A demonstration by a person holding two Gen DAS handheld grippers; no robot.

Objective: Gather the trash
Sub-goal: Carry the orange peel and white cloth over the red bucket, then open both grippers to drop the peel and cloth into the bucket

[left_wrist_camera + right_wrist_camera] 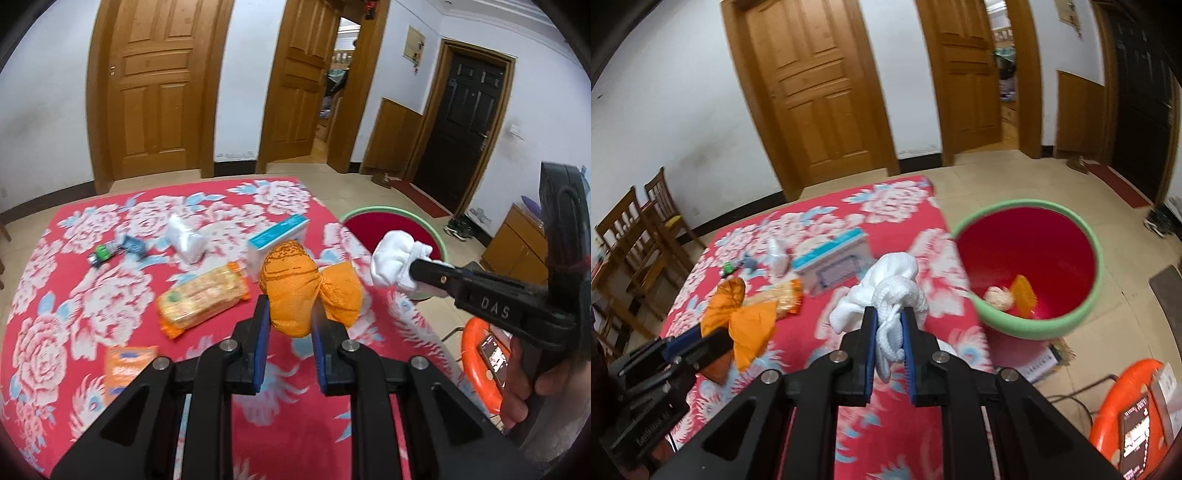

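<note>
clamped in my right gripper (889, 325), white foam netting (886, 291) should clear the red bin's (1027, 325) green rim before release, left gripper (290, 314) squeezing orange netting (295, 284).

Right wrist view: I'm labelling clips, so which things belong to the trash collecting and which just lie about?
In the job:
- crumpled white foam netting in the right gripper
- crumpled orange wrapper in the left gripper
- red bin with green rim

Lying about:
- orange stool
- wooden chairs
</note>
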